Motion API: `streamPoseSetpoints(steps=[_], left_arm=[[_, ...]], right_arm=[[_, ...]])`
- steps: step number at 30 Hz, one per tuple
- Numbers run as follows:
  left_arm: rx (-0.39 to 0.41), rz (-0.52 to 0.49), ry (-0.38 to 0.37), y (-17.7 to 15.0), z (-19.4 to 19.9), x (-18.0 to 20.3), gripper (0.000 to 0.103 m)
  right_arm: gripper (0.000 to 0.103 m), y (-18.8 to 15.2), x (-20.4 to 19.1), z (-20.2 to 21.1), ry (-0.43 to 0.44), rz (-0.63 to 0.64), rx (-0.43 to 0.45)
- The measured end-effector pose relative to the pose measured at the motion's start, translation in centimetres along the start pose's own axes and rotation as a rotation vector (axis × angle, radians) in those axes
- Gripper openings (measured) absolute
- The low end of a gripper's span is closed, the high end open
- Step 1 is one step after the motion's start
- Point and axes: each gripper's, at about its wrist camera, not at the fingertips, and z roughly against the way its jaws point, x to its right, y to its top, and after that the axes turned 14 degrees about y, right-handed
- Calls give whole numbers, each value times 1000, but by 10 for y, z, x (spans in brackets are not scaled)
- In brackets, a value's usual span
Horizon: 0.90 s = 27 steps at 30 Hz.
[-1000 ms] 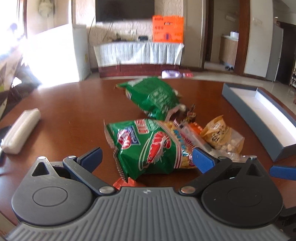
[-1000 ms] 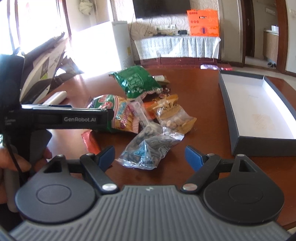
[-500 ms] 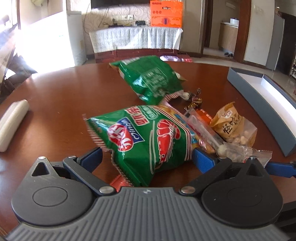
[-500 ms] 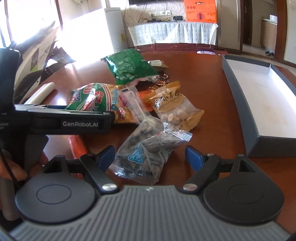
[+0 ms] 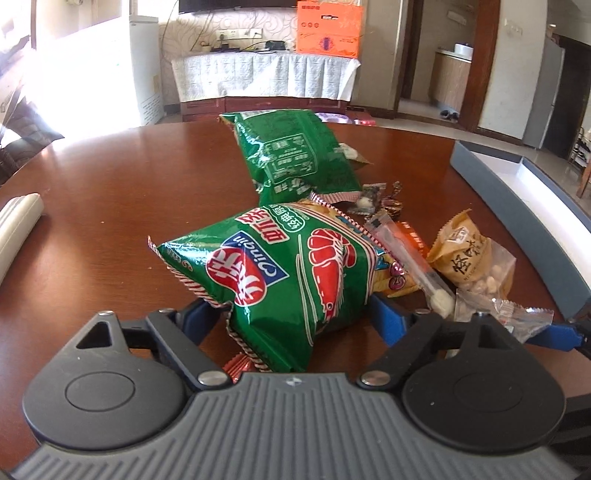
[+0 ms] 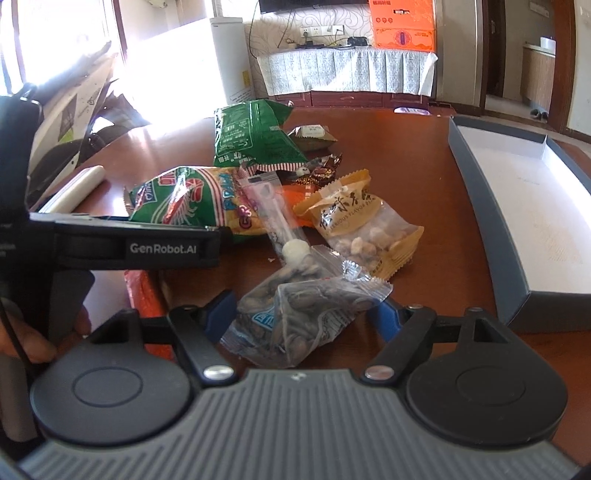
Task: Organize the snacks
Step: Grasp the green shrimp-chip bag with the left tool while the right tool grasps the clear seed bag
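A pile of snacks lies on the brown table (image 5: 110, 192). My left gripper (image 5: 291, 317) is open, its blue fingers on either side of the green shrimp-chip bag (image 5: 280, 273), which also shows in the right wrist view (image 6: 184, 199). My right gripper (image 6: 306, 317) is open around the clear bag of dark seeds (image 6: 303, 314). A second green bag (image 5: 295, 155) lies behind. An orange nut packet (image 6: 362, 225), a clear stick packet (image 6: 277, 221) and small candies (image 6: 317, 173) lie in between. A grey open box (image 6: 517, 192) with a white inside stands at the right.
A white roll (image 5: 14, 225) lies at the table's left edge. A red-orange packet (image 6: 144, 295) lies under the left gripper's body (image 6: 129, 247). A hand (image 6: 22, 336) holds that gripper. Beyond the table are a cabinet with a white cloth (image 5: 266, 77) and an orange box (image 5: 328, 29).
Both grippers have moved forward and lower. The shrimp-chip bag now sits between the left fingers and the seed bag between the right fingers. Both stay open.
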Motion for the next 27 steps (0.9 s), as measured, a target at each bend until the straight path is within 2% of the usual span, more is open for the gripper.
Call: streamPoseSetpoints(steps=[1, 4, 5, 6, 13, 19, 27], left_arm=[[9, 1, -7, -1, 1, 0, 70], [9, 18, -35, 0, 3, -3, 67], [8, 19, -38, 0, 4, -4, 67], [12, 22, -38, 1, 5, -5, 65], [22, 10, -31, -2, 12, -6, 63], [53, 40, -19, -1, 21, -14, 63], [101, 51, 0, 1, 32, -20, 63]], right_arm=[[78, 1, 0, 2, 1, 6, 4], [76, 1, -3, 7, 3, 35, 17], [62, 1, -3, 9, 6, 42, 19], [52, 2, -2, 9, 10, 40, 20], [52, 1, 2, 13, 32, 33, 13], [52, 5, -2, 31, 46, 50, 84], [52, 12, -7, 42, 49, 78, 137]])
